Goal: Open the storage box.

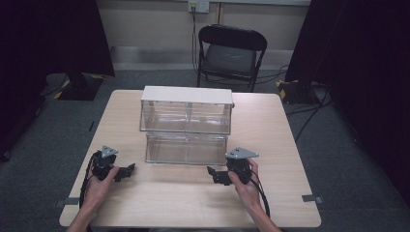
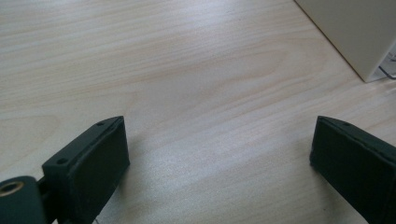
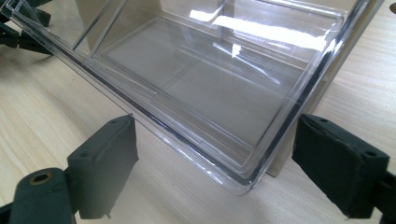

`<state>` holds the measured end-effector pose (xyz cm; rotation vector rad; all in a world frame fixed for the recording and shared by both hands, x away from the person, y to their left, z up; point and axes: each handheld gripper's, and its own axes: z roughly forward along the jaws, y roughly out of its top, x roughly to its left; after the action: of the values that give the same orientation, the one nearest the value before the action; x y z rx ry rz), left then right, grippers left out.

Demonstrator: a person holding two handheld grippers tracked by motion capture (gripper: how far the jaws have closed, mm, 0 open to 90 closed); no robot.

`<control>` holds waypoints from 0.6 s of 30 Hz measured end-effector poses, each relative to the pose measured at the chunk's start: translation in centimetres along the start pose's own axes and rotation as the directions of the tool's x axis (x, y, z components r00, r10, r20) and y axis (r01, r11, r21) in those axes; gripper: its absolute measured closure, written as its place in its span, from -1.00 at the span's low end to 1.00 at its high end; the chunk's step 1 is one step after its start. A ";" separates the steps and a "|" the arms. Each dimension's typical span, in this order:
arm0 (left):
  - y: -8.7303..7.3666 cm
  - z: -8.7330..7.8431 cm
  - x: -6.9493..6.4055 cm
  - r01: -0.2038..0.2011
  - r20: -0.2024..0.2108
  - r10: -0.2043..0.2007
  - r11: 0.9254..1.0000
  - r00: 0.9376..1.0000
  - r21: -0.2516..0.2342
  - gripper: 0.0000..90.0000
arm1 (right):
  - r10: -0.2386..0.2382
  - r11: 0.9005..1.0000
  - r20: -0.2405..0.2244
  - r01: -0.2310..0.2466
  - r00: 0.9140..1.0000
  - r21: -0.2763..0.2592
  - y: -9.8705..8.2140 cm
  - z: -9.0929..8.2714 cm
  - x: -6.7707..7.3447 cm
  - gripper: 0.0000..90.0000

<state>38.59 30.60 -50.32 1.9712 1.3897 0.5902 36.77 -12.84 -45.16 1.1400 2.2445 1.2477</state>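
- The clear plastic drawer, pulled out of the lower level of the white-topped, two-tier clear plastic drawer cabinet, sits on the pale wooden counter near its middle; in the right gripper view its transparent front corner lies between the two jaws but touches neither
- The right tool, held in the person's right hand, is released with its jaws spread wide, just in front of the drawer's right front corner; closing here would likely pinch only the rounded corner, and a smooth plastic wall could slip out of such a shallow grip
- A push on one corner alone would probably skew the drawer in its slot, so that it jams instead of sliding in, or shoves the whole light cabinet back across the counter
- The drawer's walls are see-through and full of glare, so the depth of its rim is easy to misjudge; a jaw might strike the rim from above or scrape the counter beneath it
- The left tool, in the left hand, is also released, jaws wide over bare wood, with the cabinet's white side off at the edge of its view; it stands apart from the drawer's left end, so nothing steadies that side
- The trailing black cables could drag on the counter edge and tug a hand off line
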 end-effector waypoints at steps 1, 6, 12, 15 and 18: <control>0.0 0.0 0.0 0.001 0.000 -0.001 1.000 1.000 0.000 -0.91 | -0.003 1.000 0.000 0.003 1.000 -0.002 0.0 0.0 0.0 -0.70; 0.0 0.0 0.0 0.001 0.000 -0.001 1.000 1.000 0.000 -0.91 | 0.000 1.000 -0.004 -0.001 1.000 -0.005 0.1 -0.1 0.0 -0.70; 0.0 0.0 0.0 0.001 0.000 -0.001 1.000 1.000 0.000 -0.91 | -0.002 1.000 -0.011 0.002 1.000 -0.012 0.1 -0.3 0.0 -0.71; 0.0 0.0 0.0 0.001 0.000 -0.001 1.000 1.000 -0.001 -0.91 | 0.000 1.000 -0.016 -0.001 1.000 -0.015 0.2 -0.4 -0.1 -0.72; 0.0 0.0 0.0 0.001 0.000 -0.001 1.000 1.000 0.000 -0.91 | 0.000 1.000 -0.017 -0.001 1.000 -0.016 0.2 -0.4 -0.1 -0.72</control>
<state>38.58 30.59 -50.33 1.9703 1.3900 0.5901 36.67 -13.04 -44.77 1.1282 2.2426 1.2782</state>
